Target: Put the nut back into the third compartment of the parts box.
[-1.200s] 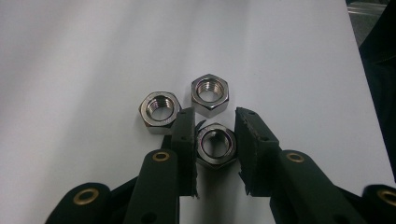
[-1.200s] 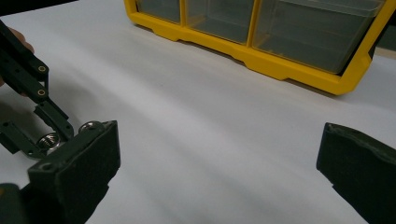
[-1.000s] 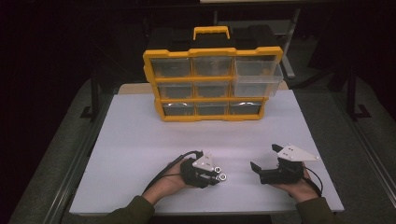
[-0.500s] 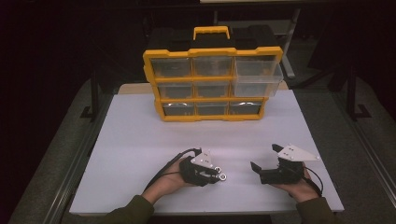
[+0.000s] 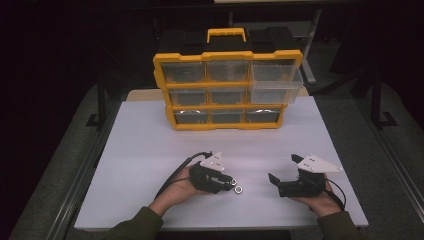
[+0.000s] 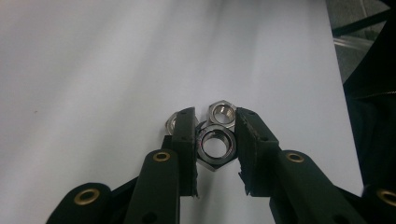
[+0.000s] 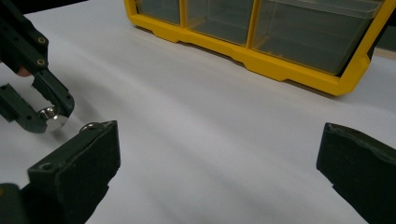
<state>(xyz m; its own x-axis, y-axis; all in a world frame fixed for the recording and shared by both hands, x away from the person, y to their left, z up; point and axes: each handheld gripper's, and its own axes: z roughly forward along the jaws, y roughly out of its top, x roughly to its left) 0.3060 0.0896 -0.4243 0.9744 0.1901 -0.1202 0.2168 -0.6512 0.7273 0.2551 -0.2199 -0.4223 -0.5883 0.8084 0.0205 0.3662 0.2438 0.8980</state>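
My left gripper lies low at the near middle of the white table, shut on a steel hex nut that sits flat between its black jaws. A second nut lies just past the jaw tips, and a third peeks out beside the left jaw. In the right gripper view the left gripper holds its nut just above the table. My right gripper rests at the near right, open wide, with nothing between its jaws.
A yellow organizer with clear drawers stands upright at the far middle of the table. Its top-right drawer is pulled out toward me. Bare table surface lies between the organizer and both hands. Dark floor surrounds the table.
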